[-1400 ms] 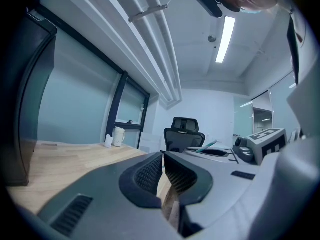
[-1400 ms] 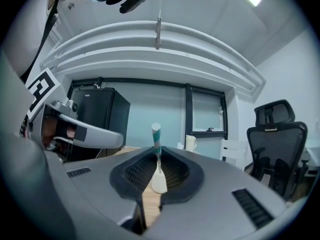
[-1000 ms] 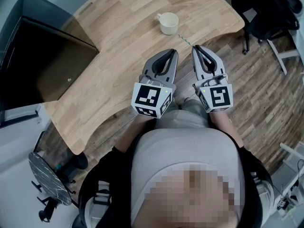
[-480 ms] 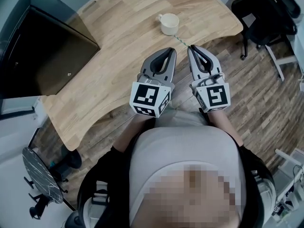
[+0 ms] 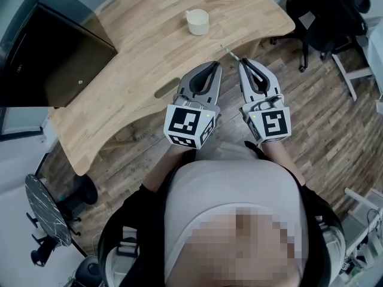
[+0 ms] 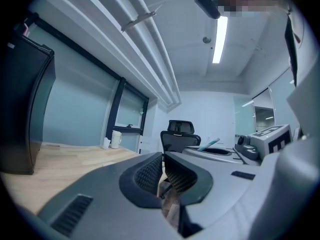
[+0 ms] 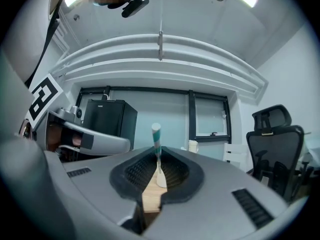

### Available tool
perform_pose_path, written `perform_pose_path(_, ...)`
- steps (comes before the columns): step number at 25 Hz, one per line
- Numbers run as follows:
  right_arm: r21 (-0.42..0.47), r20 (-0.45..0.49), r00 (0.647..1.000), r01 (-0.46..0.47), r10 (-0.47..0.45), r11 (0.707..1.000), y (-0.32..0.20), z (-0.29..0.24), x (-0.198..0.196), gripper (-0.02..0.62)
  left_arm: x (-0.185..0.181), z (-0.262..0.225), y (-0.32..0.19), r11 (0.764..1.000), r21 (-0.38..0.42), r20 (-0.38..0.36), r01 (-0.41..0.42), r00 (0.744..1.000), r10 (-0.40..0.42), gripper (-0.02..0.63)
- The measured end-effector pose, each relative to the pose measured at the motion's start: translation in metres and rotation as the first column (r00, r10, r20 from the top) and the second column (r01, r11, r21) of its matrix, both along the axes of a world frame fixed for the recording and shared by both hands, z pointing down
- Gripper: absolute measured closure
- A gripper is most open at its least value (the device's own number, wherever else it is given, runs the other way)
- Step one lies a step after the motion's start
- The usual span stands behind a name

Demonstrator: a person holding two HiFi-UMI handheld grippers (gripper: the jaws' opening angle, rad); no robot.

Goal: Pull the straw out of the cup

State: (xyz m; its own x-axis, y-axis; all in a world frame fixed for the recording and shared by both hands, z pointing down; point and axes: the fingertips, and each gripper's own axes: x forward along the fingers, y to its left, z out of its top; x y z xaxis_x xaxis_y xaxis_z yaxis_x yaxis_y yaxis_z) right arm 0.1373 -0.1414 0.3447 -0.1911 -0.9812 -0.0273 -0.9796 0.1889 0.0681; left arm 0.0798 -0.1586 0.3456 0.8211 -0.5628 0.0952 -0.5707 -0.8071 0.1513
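Note:
A white cup (image 5: 197,21) with a handle stands alone on the light wooden table (image 5: 137,82). A thin teal-and-white striped straw (image 5: 229,51) is outside the cup, well apart from it, near the table's front edge. My right gripper (image 5: 245,61) is shut on its near end. In the right gripper view the straw (image 7: 156,143) sticks up from between the pads (image 7: 135,170). My left gripper (image 5: 213,66) hangs beside the right one, shut with nothing in it. In the left gripper view the straw (image 6: 209,144) shows at the right.
A black cabinet (image 5: 54,52) stands against the table's left end. A black office chair (image 5: 326,17) is on the plank floor at the upper right. A round stool (image 5: 48,211) stands at the lower left. The person's body fills the bottom of the head view.
Both grippers have drawn back from the table, side by side. The straw went with the right gripper, and the gap between its free end and the cup has widened.

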Motion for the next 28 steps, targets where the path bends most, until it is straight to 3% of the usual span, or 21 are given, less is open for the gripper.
perform_pose_path(17,0.028,0.041,0.995,0.085,-0.086,0.996,0.139,-0.004,0.032,0.551,0.027,0.011,0.151,0.997,-0.017,0.048,0.081,0.996,-0.080,0.588)
perform_pose_path(28,0.032,0.040,0.992,0.115,-0.116,0.993,0.167,-0.008,0.024,0.552,0.024,0.007,0.182,0.995,-0.015,0.042,0.098,0.994,-0.097,0.588)
